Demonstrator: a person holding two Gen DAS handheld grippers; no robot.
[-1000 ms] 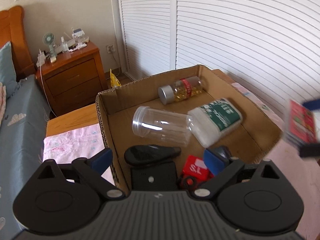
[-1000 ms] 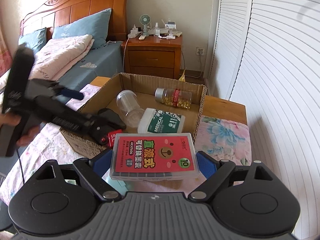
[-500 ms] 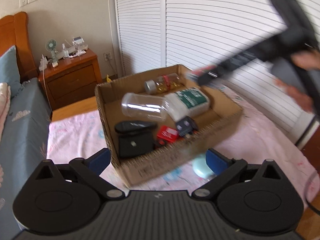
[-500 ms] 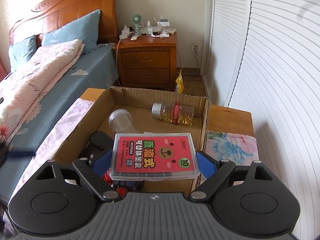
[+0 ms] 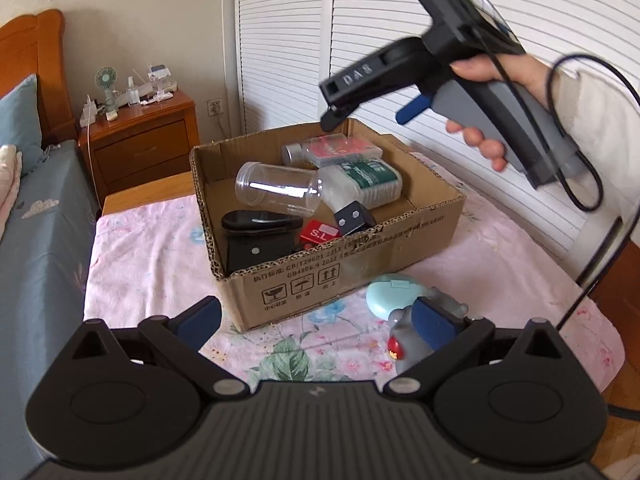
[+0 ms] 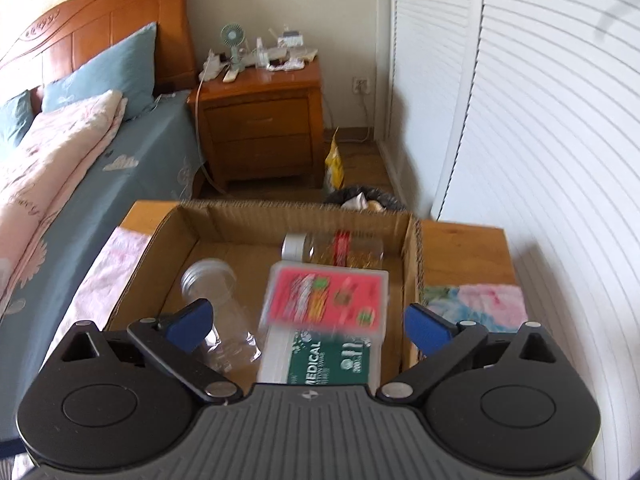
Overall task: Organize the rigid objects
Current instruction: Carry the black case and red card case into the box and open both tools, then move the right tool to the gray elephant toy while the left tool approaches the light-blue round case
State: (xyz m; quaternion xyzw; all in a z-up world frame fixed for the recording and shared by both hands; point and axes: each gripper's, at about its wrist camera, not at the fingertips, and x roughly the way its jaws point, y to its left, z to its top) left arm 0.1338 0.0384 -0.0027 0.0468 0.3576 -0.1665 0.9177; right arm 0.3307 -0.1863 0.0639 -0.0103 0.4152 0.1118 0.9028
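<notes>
A cardboard box (image 5: pixel 400 240) sits on the floral cloth. Inside lie a clear jar (image 5: pixel 276 190), a white medical bottle (image 5: pixel 360 182), a pill bottle (image 6: pixel 340 250), black items (image 5: pixel 260 236) and a red packet (image 5: pixel 320 234). A red-labelled clear case (image 6: pixel 326 298) lies loose on the bottles in the box, also in the left wrist view (image 5: pixel 340 150). My right gripper (image 6: pixel 306 322) is open and empty above the box; it shows from outside in the left wrist view (image 5: pixel 360 92). My left gripper (image 5: pixel 316 316) is open and empty in front of the box.
A pale blue case (image 5: pixel 392 294) and a grey toy with a red spot (image 5: pixel 404 340) lie on the cloth before the box. A wooden nightstand (image 6: pixel 260 128) and the bed (image 6: pixel 80 160) stand behind. White louvred doors (image 6: pixel 540 140) run along the right.
My right gripper opened and let go of the red-labelled case, which dropped into the box. My left gripper pulled back away from the box.
</notes>
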